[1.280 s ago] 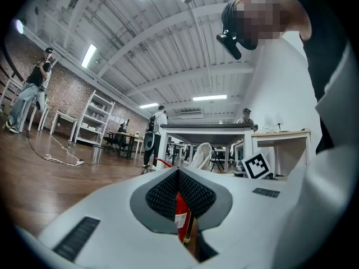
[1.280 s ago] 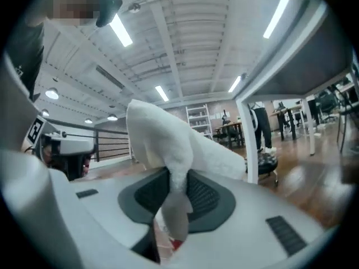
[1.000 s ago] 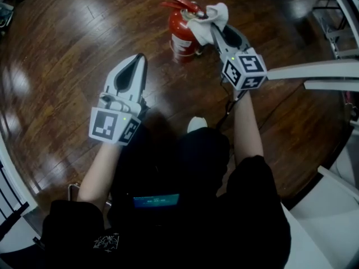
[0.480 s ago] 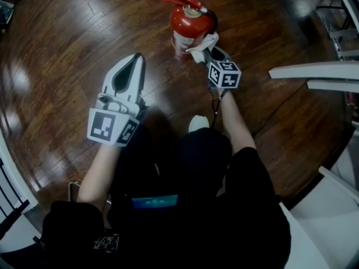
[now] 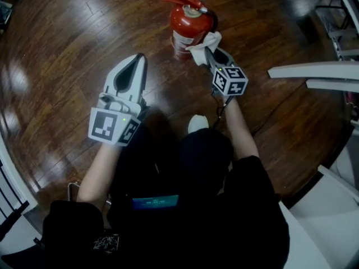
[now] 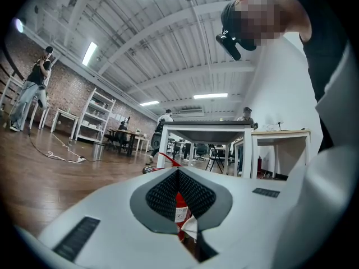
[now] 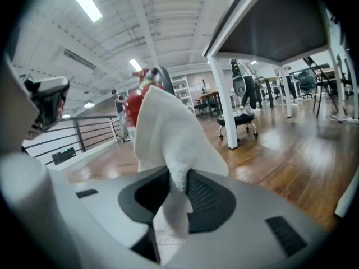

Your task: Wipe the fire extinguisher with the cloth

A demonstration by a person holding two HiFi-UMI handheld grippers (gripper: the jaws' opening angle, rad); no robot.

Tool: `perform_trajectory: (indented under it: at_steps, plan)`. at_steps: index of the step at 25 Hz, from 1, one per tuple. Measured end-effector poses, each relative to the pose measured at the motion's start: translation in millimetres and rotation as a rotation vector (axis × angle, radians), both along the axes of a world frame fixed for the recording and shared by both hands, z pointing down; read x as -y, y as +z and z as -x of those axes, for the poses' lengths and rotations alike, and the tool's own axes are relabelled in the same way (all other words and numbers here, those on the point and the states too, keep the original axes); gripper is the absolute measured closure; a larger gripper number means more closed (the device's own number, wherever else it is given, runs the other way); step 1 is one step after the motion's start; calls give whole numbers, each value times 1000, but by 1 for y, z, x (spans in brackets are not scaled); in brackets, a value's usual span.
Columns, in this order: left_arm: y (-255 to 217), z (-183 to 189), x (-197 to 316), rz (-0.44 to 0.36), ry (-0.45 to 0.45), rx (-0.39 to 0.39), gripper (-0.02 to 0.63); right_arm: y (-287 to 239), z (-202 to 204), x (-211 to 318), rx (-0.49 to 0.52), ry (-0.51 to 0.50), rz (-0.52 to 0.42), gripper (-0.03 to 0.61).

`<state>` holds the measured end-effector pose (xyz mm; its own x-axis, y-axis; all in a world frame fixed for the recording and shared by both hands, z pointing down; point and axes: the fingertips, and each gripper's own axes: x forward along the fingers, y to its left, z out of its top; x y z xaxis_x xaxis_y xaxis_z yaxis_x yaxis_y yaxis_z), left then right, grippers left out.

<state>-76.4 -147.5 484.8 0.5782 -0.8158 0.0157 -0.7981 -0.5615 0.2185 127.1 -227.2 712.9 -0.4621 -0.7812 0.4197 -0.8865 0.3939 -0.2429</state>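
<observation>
Head view: pressed-together, empty jaws on left gripper (image 5: 139,58), well short of red cylindrical fire extinguisher (image 5: 188,24) standing on dark wooden floor (image 5: 84,32). Further right, right gripper (image 5: 206,50) pinching crumpled white cloth (image 5: 203,41) against extinguisher's near side. Only in right gripper view: cloth clamped between ribbed pads (image 7: 207,198), masking most of red cylinder.

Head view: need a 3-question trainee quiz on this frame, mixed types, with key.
1. True or false: the left gripper holds the cloth.
2. Pick one: the fire extinguisher stands on A) a table, B) the wooden floor, C) a chair.
3. Fill in: the right gripper has its jaws shut on the ____.

Key: 1 false, the left gripper is shut on nothing. 2 B. 3 cloth.
</observation>
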Motion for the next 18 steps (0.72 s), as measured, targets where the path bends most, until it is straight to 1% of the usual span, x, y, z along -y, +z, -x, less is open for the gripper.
perform_trajectory:
  at_steps: [5,7,9,11,14,16,18]
  plan:
    - [0,-4,-3,2,5,-16,611,-97,18,-14,103,-58,-140,469]
    - [-1,-6,-4,0,9,-20,611,-134,32,-16,117,-87,-190,469]
    - [-2,-6,-5,-2,10,-21,611,-158,48,-11,104,-112,-208,469]
    - [-4,-5,-6,-5,8,-21,611,-163,64,-3,79,-130,-202,469]
    - [-5,-2,-7,-8,2,-18,611,-150,79,1,47,-158,-193,469]
    - [-5,1,-7,-7,-2,-14,611,-139,88,-6,7,-206,-198,470]
    - [-4,4,-8,-5,-8,-10,611,-118,98,-14,-52,-262,-177,470]
